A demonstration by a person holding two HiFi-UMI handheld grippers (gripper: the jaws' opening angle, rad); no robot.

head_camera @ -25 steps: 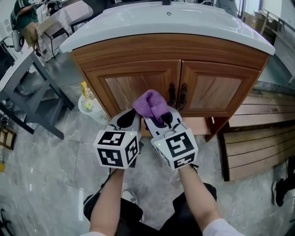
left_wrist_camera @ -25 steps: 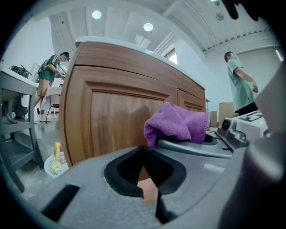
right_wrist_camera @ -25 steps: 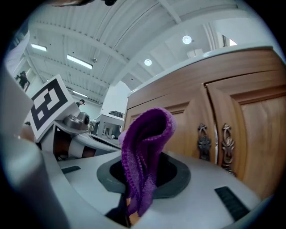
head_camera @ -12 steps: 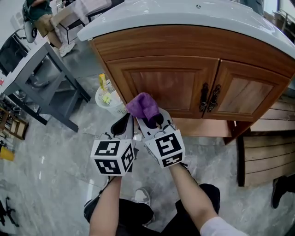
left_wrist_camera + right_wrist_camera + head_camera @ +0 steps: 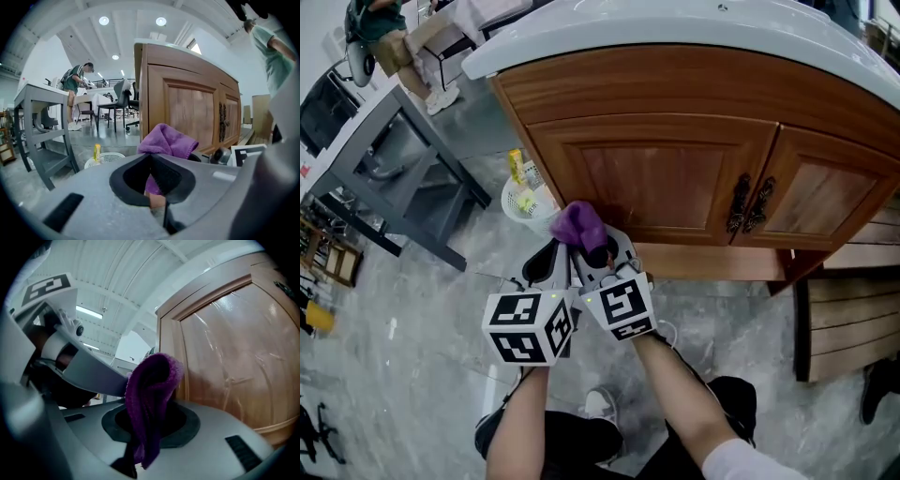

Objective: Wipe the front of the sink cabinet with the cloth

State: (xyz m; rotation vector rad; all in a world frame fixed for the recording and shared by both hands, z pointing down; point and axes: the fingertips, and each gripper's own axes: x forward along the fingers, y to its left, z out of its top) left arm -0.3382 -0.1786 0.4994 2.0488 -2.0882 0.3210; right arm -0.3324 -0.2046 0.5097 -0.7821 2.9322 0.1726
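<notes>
The wooden sink cabinet [image 5: 647, 178] stands under a white basin top, with two doors and dark handles [image 5: 748, 203] at their meeting edge. My right gripper [image 5: 598, 251] is shut on a bunched purple cloth [image 5: 578, 223], which sits at the lower left corner of the left door. In the right gripper view the cloth [image 5: 150, 390] sticks up between the jaws, right beside the door panel [image 5: 234, 357]. My left gripper [image 5: 553, 257] is close beside the right one, shut on nothing. From the left gripper view the cloth [image 5: 168, 140] shows just ahead of the cabinet [image 5: 187, 108].
A white basket [image 5: 525, 202] with a yellow bottle stands on the floor left of the cabinet. A grey table [image 5: 403, 141] is further left. Wooden planks [image 5: 853, 309] lie at the right. A person [image 5: 75, 79] works at a table in the background.
Both grippers and the cloth have moved left and down along the cabinet front, from near the door handles to the left door's lower corner.
</notes>
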